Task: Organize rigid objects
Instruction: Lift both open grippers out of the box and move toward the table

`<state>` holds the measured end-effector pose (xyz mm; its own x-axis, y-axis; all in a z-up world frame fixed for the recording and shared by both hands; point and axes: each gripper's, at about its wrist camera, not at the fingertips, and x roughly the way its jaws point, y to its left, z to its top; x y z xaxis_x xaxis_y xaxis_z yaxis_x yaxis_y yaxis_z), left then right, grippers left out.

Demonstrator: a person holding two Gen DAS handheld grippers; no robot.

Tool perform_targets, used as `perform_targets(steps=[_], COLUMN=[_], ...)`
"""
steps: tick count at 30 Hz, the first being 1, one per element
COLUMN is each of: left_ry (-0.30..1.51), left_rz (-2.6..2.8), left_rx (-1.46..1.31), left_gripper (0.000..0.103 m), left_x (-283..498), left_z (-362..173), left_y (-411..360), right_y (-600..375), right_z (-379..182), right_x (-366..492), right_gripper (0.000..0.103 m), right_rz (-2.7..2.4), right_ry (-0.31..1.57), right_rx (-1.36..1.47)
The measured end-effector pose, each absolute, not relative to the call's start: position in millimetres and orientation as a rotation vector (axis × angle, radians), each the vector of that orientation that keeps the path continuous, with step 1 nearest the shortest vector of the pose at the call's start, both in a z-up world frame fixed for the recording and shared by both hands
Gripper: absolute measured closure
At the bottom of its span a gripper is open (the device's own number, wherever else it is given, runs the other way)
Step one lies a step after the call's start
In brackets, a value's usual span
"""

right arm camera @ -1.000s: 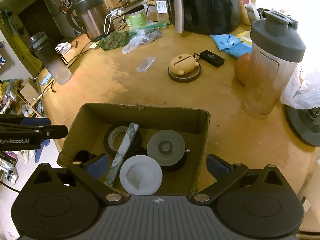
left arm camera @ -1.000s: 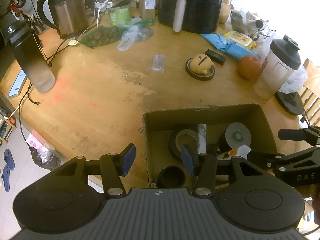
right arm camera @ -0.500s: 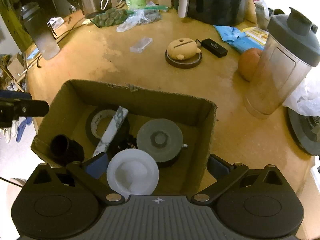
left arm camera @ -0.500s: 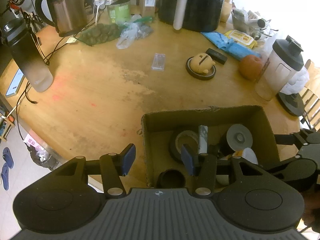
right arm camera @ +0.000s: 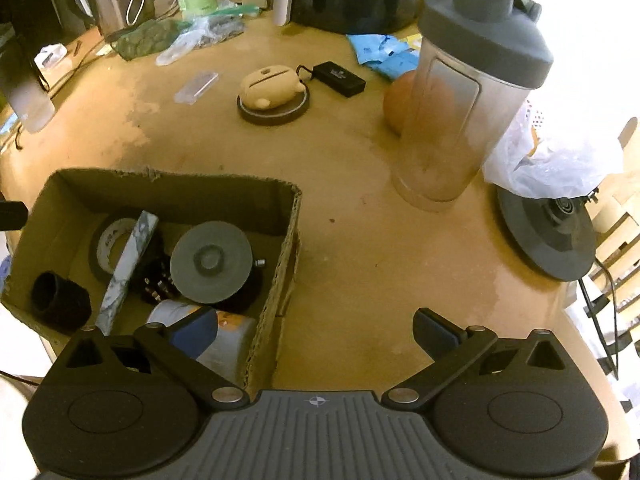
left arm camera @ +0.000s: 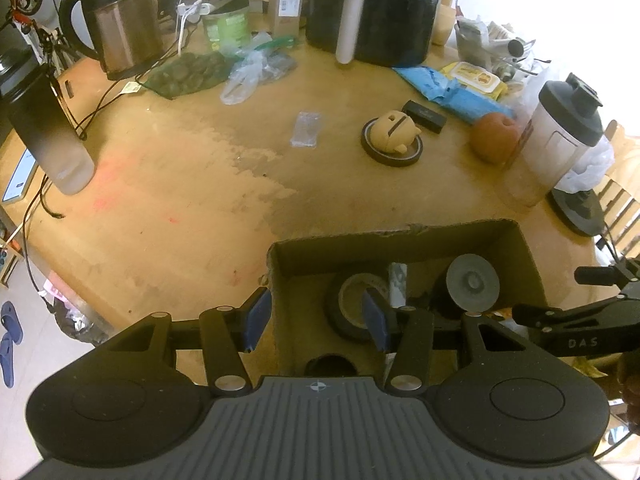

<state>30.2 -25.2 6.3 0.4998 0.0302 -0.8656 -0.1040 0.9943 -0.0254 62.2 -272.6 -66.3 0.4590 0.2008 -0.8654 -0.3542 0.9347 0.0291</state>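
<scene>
- Cardboard box [right arm camera: 294, 216]: open-topped, brown corrugated walls with a ragged far rim, standing on the table [right arm camera: 360, 240]. It lies ahead of the right gripper's left finger; its right wall passes between the two right fingers.
- Contents, right wrist view: a grey disc-shaped lid [right arm camera: 211, 262] with a raised hub, matte; a roll of tape [right arm camera: 107, 245], dark outside and pale inside; a flat marbled white-grey bar [right arm camera: 128, 266] leaning across the roll; a short black cylinder [right arm camera: 60, 300] in the near-left corner; a white round container [right arm camera: 224, 340] just beyond the left finger pad.
- Right gripper [right arm camera: 316, 330]: fingers spread wide, holding nothing; one blue pad over the box, the other over bare table.
- Left gripper [left arm camera: 316, 316]: fingers moderately apart, empty; they straddle the box's left wall, the right pad in front of the tape roll.
- Beyond the fingers, well apart from the box: a clear shaker bottle with grey lid [right arm camera: 468, 92], a beige figurine on a dark round base [right arm camera: 274, 98], a small black case [right arm camera: 339, 79], a steel kettle [left arm camera: 120, 32].
</scene>
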Motion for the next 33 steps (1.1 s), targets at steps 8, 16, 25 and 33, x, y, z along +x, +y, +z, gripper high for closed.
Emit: perform_targets(steps=[8, 16, 25, 33], left_ry=[1.041, 1.043, 1.046, 1.02], left_rz=[0.073, 0.069, 0.059, 0.051], left_rx=[-0.072, -0.071, -0.077, -0.078], left_gripper=[0.053, 0.053, 0.053, 0.053], left_x=[40, 47, 58, 73], left_z=[6, 5, 0, 8], left_y=[-27, -26, -20, -9], right_y=[-272, -261, -238, -211], right_z=[-59, -47, -38, -26], right_x=[70, 78, 100, 141], right_gripper=[0.0, 0.0, 0.0, 0.0], right_rz=[0.389, 0.46, 0.489, 0.505], right_ry=[1.006, 0.92, 0.826, 0.786], right_rx=[-0.054, -0.023, -0.078, -0.112])
